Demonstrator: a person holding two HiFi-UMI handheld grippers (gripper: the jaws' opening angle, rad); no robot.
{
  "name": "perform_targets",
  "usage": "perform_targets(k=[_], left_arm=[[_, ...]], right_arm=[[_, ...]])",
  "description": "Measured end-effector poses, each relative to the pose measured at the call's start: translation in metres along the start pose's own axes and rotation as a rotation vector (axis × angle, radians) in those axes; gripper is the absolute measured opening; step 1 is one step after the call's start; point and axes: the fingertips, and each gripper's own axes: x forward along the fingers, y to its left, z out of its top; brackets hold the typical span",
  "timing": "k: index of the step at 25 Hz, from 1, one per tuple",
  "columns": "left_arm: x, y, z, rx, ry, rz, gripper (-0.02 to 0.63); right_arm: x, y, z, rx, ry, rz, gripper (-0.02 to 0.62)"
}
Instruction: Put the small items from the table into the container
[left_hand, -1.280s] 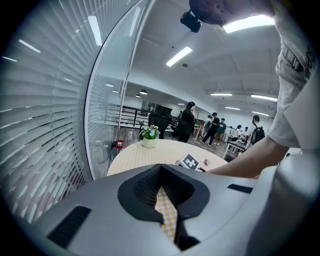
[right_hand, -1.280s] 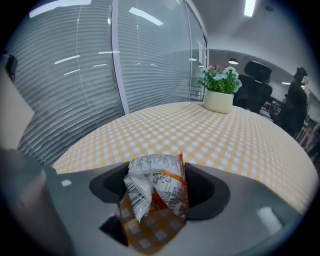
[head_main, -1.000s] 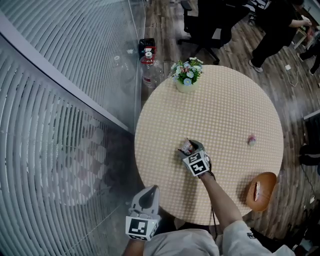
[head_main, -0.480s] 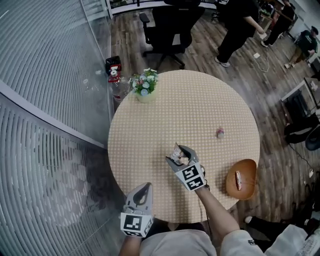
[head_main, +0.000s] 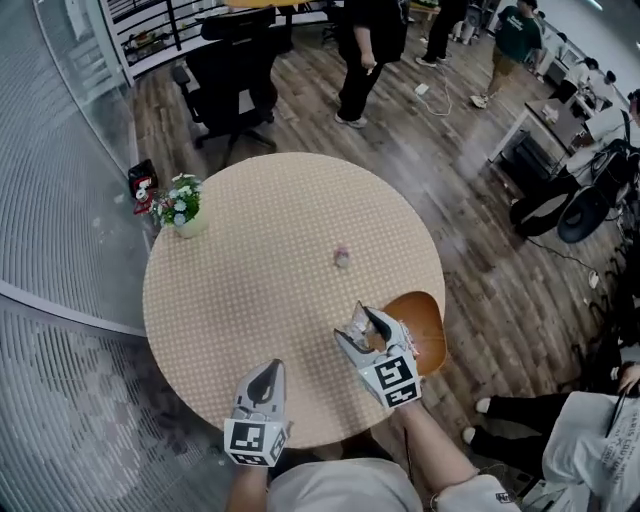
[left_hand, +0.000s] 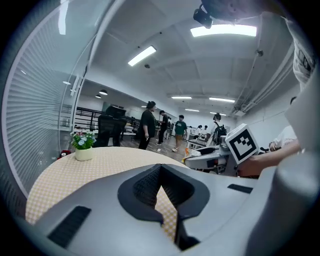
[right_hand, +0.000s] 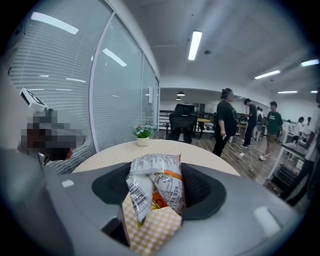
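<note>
**Helper:** What is in each hand?

**Me:** My left gripper (head_main: 266, 372) is pinched shut with nothing in it. It is low at six o'clock by the round table (head_main: 250, 270). My right gripper (head_main: 362, 320) squeezes a snack packet (right_hand: 155, 187) tight, at about four o'clock.

**Helper:** Where does the packet go?

**Me:** Into the brown bowl (head_main: 428, 312). It sits just beside my right gripper, at the table's edge at four o'clock. I think I should bring the packet over the middle of the bowl, go low, then let go. Then it should not slide off the rim.

**Helper:** What else is around?

**Me:** A flower pot (head_main: 184, 210) stands at ten o'clock, well apart from me. A little pink thing (head_main: 342, 258) lies near the middle, toward one o'clock, not yet put away. A chair (head_main: 235, 70) and some people are past twelve o'clock. I see nothing in my way.
</note>
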Motion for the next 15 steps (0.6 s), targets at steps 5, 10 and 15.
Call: perform_targets(k=[5,10,15], left_arm=[[0.035,-0.062,-0.001,0.036,0.015,-0.078,0.003],[0.059,-0.107,-0.001,0.066,0.031,-0.113,0.003],[0.065,-0.123,-0.007,0.078,0.050,-0.098,0.003]], right_arm=[[-0.057,-0.075,-0.060,0.047,0.048,-0.130,0.284],[-0.080,-0.125,-0.122,0.095,0.125,-0.184,0.284],[-0.076,-0.144,-0.169,0.141,0.194,-0.174,0.284]])
